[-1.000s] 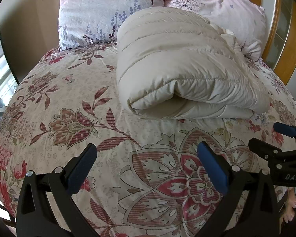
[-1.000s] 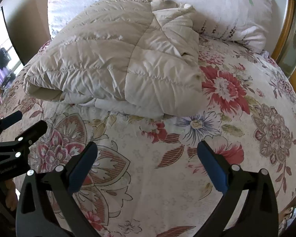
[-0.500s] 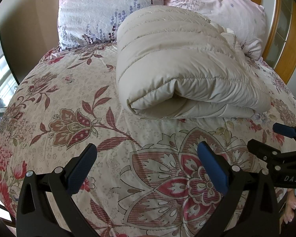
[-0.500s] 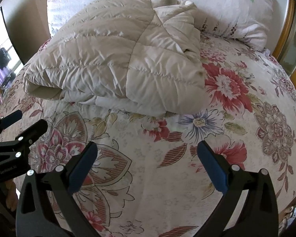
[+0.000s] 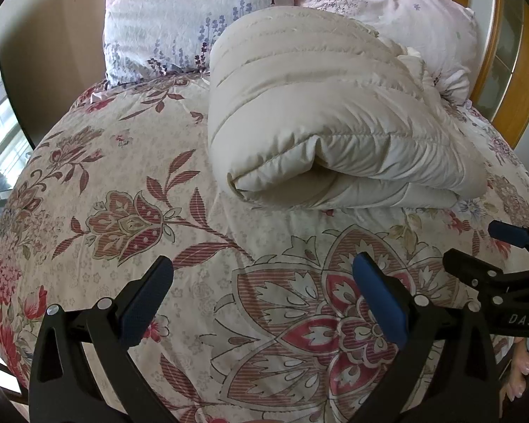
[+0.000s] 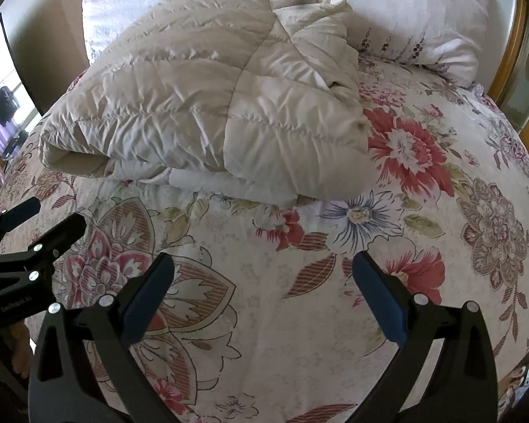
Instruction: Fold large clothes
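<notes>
A cream quilted down coat [image 5: 328, 120] lies folded in a thick bundle on the floral bedspread [image 5: 123, 218], near the pillows; it also shows in the right wrist view [image 6: 208, 105]. My left gripper [image 5: 261, 296] is open and empty, above the bedspread in front of the bundle's left end. My right gripper [image 6: 261, 292] is open and empty, in front of the bundle's right part. Each gripper shows at the edge of the other's view: the right one [image 5: 476, 250] and the left one [image 6: 42, 218].
Two floral pillows [image 5: 194, 17] [image 5: 423, 10] stand behind the coat against a wooden headboard [image 5: 525, 81]. A wall and window are on the left [image 5: 3, 105]. The bed's front edge is just below the grippers.
Nearly nothing. The coat sits slightly lower and closer in the right wrist view, so the right gripper has edged forward. Both grippers stay open.
</notes>
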The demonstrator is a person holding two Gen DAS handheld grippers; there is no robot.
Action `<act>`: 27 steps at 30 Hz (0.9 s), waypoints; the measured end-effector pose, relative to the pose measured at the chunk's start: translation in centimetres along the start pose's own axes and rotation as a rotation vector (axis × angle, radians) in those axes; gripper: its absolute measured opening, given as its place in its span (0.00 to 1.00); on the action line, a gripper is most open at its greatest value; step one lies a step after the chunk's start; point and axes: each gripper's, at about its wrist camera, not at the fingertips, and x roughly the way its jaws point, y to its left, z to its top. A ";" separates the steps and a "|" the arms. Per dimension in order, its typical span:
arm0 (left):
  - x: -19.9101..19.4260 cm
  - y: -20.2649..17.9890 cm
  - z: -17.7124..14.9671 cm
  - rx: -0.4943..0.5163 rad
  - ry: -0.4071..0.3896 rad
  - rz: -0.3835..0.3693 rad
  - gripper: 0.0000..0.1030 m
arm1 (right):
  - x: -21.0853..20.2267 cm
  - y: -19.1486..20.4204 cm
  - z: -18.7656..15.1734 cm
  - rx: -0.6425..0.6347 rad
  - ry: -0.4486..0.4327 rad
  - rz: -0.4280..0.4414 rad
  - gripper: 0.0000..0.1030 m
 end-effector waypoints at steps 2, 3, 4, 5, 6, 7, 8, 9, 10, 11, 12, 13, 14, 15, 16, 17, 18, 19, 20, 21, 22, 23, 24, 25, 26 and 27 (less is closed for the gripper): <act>0.0 0.0 0.0 -0.001 0.002 0.000 0.99 | 0.0 0.0 0.0 0.000 0.000 0.001 0.98; 0.1 0.0 0.0 -0.001 0.003 -0.001 0.99 | 0.0 0.0 0.0 0.000 0.000 0.001 0.98; 0.1 0.1 0.0 -0.001 0.004 -0.002 0.99 | 0.1 0.0 0.0 0.001 0.002 0.000 0.98; 0.1 0.1 -0.1 -0.002 0.005 -0.002 0.99 | 0.1 -0.1 0.0 0.002 0.003 0.000 0.98; 0.2 0.1 0.0 -0.001 0.006 -0.003 0.99 | 0.2 0.0 0.0 0.003 0.005 0.000 0.98; 0.2 0.1 -0.1 -0.002 0.008 -0.004 0.99 | 0.2 -0.1 0.0 0.003 0.006 0.001 0.98; 0.3 0.1 -0.1 -0.003 0.009 -0.005 0.99 | 0.2 -0.1 0.0 0.004 0.006 0.002 0.98; 0.3 0.1 -0.1 -0.003 0.009 -0.006 0.99 | 0.2 0.0 0.0 0.004 0.006 0.004 0.98; 0.3 0.1 -0.1 -0.003 0.009 -0.007 0.99 | 0.3 0.0 0.0 0.005 0.006 0.004 0.98; 0.3 0.1 -0.1 -0.004 0.009 -0.008 0.99 | 0.3 0.0 0.0 0.005 0.006 0.004 0.98; 0.3 0.1 0.0 -0.004 0.009 -0.009 0.99 | 0.3 -0.1 0.0 0.005 0.007 0.004 0.98; 0.3 0.1 -0.1 -0.004 0.008 -0.009 0.99 | 0.3 -0.1 0.0 0.006 0.007 0.004 0.98; 0.3 0.1 -0.1 -0.004 0.007 -0.009 0.99 | 0.3 0.0 0.0 0.006 0.008 0.004 0.98; 0.3 0.1 -0.1 -0.005 0.007 -0.008 0.99 | 0.3 -0.1 0.0 0.006 0.008 0.004 0.98; 0.3 0.1 -0.1 -0.006 0.007 -0.006 0.99 | 0.4 -0.1 0.0 0.007 0.008 0.004 0.98; 0.3 0.1 -0.1 -0.005 0.008 -0.007 0.99 | 0.4 -0.1 0.0 0.006 0.009 0.004 0.98; 0.3 0.1 -0.1 -0.008 0.008 -0.005 0.99 | 0.4 -0.1 0.0 0.007 0.009 0.004 0.98; 0.3 0.2 -0.1 -0.011 0.008 -0.005 0.99 | 0.4 -0.1 0.0 0.007 0.009 0.005 0.98; 0.3 0.2 -0.1 -0.012 0.009 -0.005 0.99 | 0.4 -0.1 0.0 0.007 0.010 0.004 0.98; 0.4 0.3 -0.1 -0.013 0.010 -0.004 0.99 | 0.4 -0.1 0.0 0.006 0.009 0.005 0.98; 0.4 0.3 0.0 -0.014 0.010 -0.004 0.99 | 0.4 -0.1 0.0 0.006 0.009 0.005 0.98; 0.4 0.3 0.0 -0.013 0.010 -0.004 0.99 | 0.4 -0.1 0.0 0.006 0.009 0.005 0.98; 0.4 0.3 0.0 -0.013 0.010 -0.004 0.99 | 0.4 -0.1 0.0 0.006 0.009 0.004 0.98; 0.4 0.4 0.0 -0.013 0.010 -0.005 0.99 | 0.4 -0.1 0.0 0.006 0.009 0.005 0.98; 0.4 0.4 0.0 -0.014 0.011 -0.005 0.99 | 0.4 0.0 0.0 0.006 0.009 0.005 0.98; 0.4 0.4 0.0 -0.014 0.012 -0.005 0.99 | 0.4 -0.1 0.0 0.006 0.010 0.005 0.98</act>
